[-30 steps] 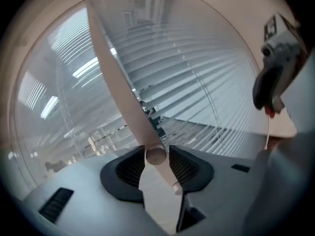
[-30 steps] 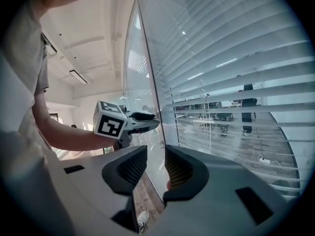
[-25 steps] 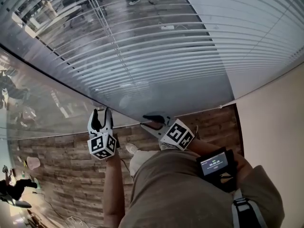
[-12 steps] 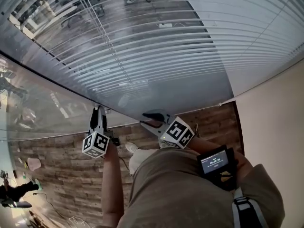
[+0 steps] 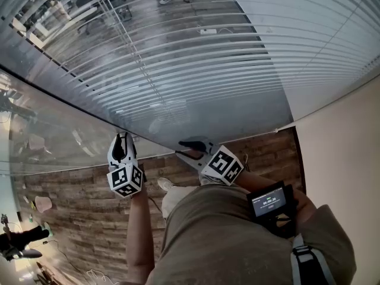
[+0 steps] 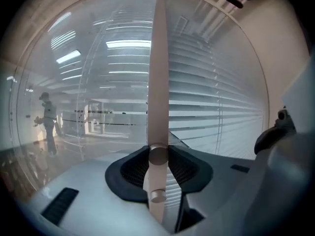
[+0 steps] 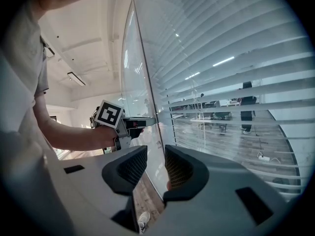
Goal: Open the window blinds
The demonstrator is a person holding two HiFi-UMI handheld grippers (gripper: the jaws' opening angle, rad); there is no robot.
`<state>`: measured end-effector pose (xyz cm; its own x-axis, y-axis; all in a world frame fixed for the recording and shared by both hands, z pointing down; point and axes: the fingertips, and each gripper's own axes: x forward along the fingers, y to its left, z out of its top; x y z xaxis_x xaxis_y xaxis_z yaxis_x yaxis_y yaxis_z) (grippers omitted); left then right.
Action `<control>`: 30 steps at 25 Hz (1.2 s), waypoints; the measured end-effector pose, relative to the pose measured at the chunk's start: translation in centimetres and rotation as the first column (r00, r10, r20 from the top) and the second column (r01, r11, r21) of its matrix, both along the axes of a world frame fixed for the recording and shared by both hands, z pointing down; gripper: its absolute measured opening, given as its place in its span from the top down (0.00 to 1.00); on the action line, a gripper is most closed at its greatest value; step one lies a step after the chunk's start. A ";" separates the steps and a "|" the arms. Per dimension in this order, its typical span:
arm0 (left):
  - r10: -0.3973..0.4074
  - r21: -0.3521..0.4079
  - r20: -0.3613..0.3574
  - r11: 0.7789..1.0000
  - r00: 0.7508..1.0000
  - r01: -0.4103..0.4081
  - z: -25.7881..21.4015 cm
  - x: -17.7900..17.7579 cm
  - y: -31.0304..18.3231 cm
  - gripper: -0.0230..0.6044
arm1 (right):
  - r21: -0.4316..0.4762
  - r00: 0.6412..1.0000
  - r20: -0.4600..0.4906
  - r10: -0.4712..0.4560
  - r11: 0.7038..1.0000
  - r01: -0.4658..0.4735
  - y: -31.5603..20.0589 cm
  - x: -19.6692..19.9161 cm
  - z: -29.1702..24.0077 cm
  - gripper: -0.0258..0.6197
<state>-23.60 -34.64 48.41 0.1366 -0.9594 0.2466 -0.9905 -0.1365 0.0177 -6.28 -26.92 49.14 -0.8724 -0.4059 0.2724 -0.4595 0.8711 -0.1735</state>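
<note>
White slatted blinds (image 5: 196,58) hang over the window in front of me. Their pale tilt wand (image 6: 158,82) drops straight down between the pads of my left gripper (image 6: 158,167), whose jaws have just been closing and now pinch the wand's lower end. In the head view the left gripper (image 5: 120,144) sits at the blinds' lower edge. My right gripper (image 5: 189,147) is a short way to its right at the same edge. In the right gripper view its fingers (image 7: 179,168) stand apart with only floor and glass seen between them.
A glass partition (image 5: 53,135) runs off to the left, with a person (image 6: 48,117) standing behind it. Wood-plank floor (image 5: 77,206) lies below and a beige wall (image 5: 344,159) closes the right side. A small screen device (image 5: 267,203) sits by my right arm.
The left gripper's jaws, wide apart a second ago, have come together on the wand; the gripper rolled briefly and came back. The right gripper has stayed put.
</note>
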 end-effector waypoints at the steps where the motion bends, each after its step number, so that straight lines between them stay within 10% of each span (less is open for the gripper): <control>1: 0.003 0.001 0.023 1.000 1.000 -0.003 0.0 0.0 0.0 0.75 | -0.001 1.000 0.000 0.000 1.000 0.000 0.0 0.0 0.0 0.78; 15: 0.011 0.024 0.324 1.000 0.946 -0.020 0.0 0.6 0.0 0.75 | -0.003 1.000 -0.003 -0.001 1.000 0.001 0.1 -0.1 0.1 0.78; 30: 0.009 0.042 0.672 0.998 0.740 -0.050 0.5 0.9 0.2 0.75 | 0.003 1.000 -0.007 -0.008 1.000 0.008 0.3 -0.7 -0.2 0.78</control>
<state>-22.69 -34.44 48.90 -0.0167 -0.9721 0.2341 -0.7382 -0.1460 -0.6586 -6.94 -26.65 48.97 -0.8738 -0.3993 0.2774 -0.4533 0.8754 -0.1678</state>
